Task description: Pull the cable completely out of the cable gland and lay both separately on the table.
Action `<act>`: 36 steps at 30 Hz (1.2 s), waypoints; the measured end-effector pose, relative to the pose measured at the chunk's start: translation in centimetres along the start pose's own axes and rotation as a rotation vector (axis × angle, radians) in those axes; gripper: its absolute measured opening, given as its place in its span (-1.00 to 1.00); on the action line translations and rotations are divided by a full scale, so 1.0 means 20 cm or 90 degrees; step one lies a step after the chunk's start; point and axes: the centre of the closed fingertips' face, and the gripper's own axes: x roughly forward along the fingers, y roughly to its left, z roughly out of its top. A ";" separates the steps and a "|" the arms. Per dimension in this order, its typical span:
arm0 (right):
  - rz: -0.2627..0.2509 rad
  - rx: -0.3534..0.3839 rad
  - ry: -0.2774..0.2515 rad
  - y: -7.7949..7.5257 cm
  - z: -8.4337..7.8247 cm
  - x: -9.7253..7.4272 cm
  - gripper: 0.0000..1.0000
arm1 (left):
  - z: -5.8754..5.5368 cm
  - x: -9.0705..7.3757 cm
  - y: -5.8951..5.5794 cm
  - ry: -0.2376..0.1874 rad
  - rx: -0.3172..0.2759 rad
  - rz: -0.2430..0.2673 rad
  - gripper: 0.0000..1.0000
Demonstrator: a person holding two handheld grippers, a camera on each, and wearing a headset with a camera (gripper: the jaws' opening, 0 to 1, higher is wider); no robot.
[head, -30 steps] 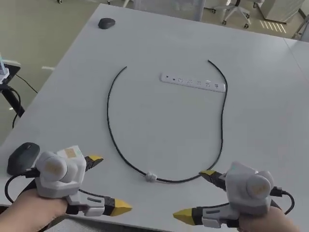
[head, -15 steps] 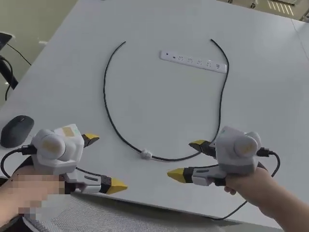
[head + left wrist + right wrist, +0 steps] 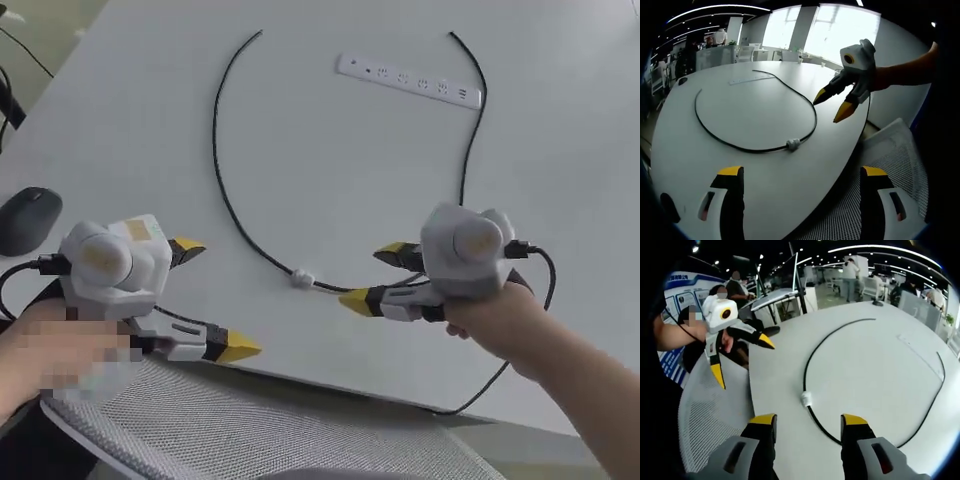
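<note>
A long black cable (image 3: 221, 190) lies in an open loop on the white table (image 3: 330, 160). A small white cable gland (image 3: 302, 278) is threaded on its near part, also seen as the gland (image 3: 793, 144) and the gland (image 3: 806, 399). My right gripper (image 3: 368, 275) hovers open just right of the gland, and its yellow tips straddle the cable (image 3: 822, 427) past the gland. My left gripper (image 3: 215, 298) is open at the table's near edge, left of the gland and apart from it. Nothing is held in either gripper.
A white power strip (image 3: 410, 80) lies at the far side inside the loop's open end. A dark mouse (image 3: 25, 218) sits at the left edge. A grey mesh chair (image 3: 250, 430) is below the near edge. People sit in the background beyond the table.
The head camera has tipped down, shifting the scene up. My right gripper has moved left and forward over the table, closer to the gland. The left gripper has barely moved.
</note>
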 end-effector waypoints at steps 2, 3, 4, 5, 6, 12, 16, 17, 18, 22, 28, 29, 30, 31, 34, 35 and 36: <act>0.004 -0.003 0.003 0.00 0.01 0.02 -0.07 | 0.00 0.00 0.01 0.000 -0.006 0.002 0.92; 0.005 -0.006 0.003 0.00 0.01 0.03 -0.07 | -0.01 0.00 0.01 0.000 -0.007 0.002 0.92; 0.008 -0.011 0.007 -0.01 0.01 0.04 -0.08 | -0.01 0.00 0.01 0.000 -0.008 0.002 0.92; 0.011 -0.012 0.011 0.00 0.01 0.05 -0.09 | -0.01 0.00 0.01 -0.001 -0.009 0.003 0.92; 0.013 -0.014 0.013 0.00 0.01 0.07 -0.09 | -0.01 0.00 0.01 -0.001 -0.010 0.003 0.92; 0.030 -0.039 0.031 -0.01 0.02 0.14 -0.11 | -0.02 -0.01 0.01 0.000 -0.015 0.004 0.90; 0.038 -0.050 0.048 -0.01 0.02 0.19 -0.17 | -0.03 -0.02 0.02 0.003 -0.018 0.005 0.90; 0.041 -0.050 0.050 -0.01 0.03 0.20 -0.17 | -0.03 -0.02 0.02 0.004 -0.018 0.005 0.90; 0.044 -0.049 0.054 -0.01 0.03 0.21 -0.17 | -0.03 -0.02 0.03 0.004 -0.018 0.005 0.90; 0.052 -0.047 0.068 -0.02 0.02 0.26 -0.20 | -0.03 -0.03 0.04 0.001 -0.027 0.008 0.90; 0.065 -0.062 0.092 -0.02 0.00 0.32 -0.28 | -0.03 -0.03 0.05 0.000 -0.032 0.007 0.90; 0.069 -0.064 0.099 -0.02 -0.01 0.34 -0.30 | -0.04 -0.03 0.05 0.001 -0.033 0.007 0.90; 0.071 -0.065 0.103 -0.01 -0.02 0.35 -0.32 | -0.04 -0.03 0.05 0.000 -0.034 0.006 0.90; 0.076 -0.068 0.109 0.00 -0.02 0.36 -0.35 | -0.04 -0.03 0.05 -0.001 -0.035 0.006 0.90; 0.089 -0.073 0.123 0.02 -0.04 0.39 -0.45 | -0.04 -0.03 0.05 0.000 -0.040 0.006 0.89; 0.093 -0.079 0.131 0.02 -0.05 0.40 -0.48 | -0.05 -0.03 0.05 0.000 -0.041 0.006 0.89; 0.095 -0.083 0.135 0.02 -0.06 0.41 -0.50 | -0.05 -0.02 0.05 0.001 -0.042 0.005 0.89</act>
